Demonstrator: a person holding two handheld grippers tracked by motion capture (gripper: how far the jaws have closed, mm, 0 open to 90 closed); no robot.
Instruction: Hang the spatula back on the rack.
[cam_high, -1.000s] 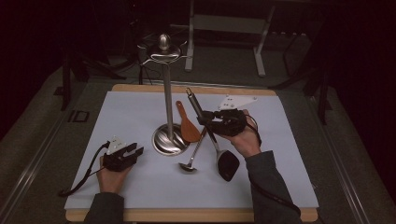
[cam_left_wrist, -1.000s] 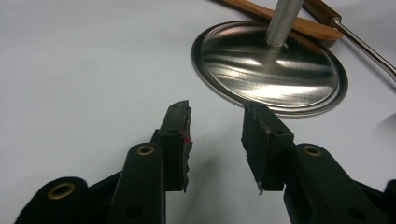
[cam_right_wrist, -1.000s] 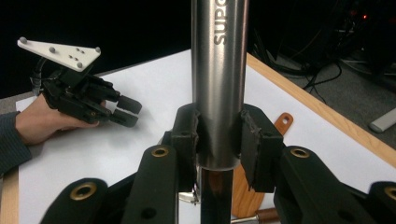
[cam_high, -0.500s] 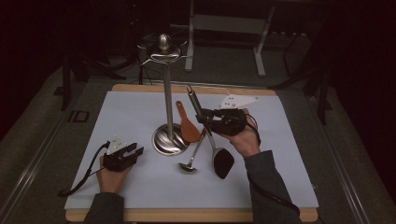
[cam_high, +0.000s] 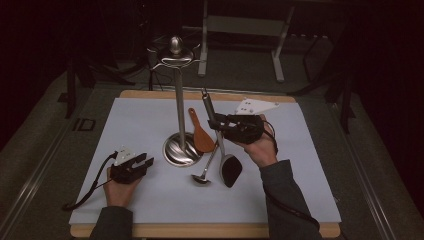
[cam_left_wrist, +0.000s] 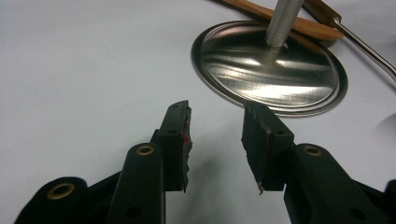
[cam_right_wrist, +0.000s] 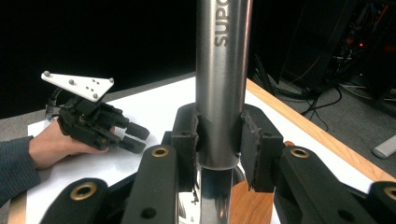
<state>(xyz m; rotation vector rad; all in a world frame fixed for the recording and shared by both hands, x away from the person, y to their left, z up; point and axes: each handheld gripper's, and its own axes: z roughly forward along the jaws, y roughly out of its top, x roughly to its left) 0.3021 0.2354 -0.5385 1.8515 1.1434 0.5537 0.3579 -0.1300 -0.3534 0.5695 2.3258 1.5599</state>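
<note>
My left gripper (cam_high: 144, 162) rests unclenched and empty on the white mat (cam_high: 140, 125), while my right gripper (cam_high: 218, 123) clamps the spatula (cam_high: 227, 162) by its steel handle, whose upper end is cut off in the right gripper view.

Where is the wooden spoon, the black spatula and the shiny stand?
wooden spoon (cam_high: 202, 138), high view, on its bowl.
black spatula (cam_high: 231, 170), high view, on its black head.
stand (cam_high: 182, 151), high view, on its round base.
</note>
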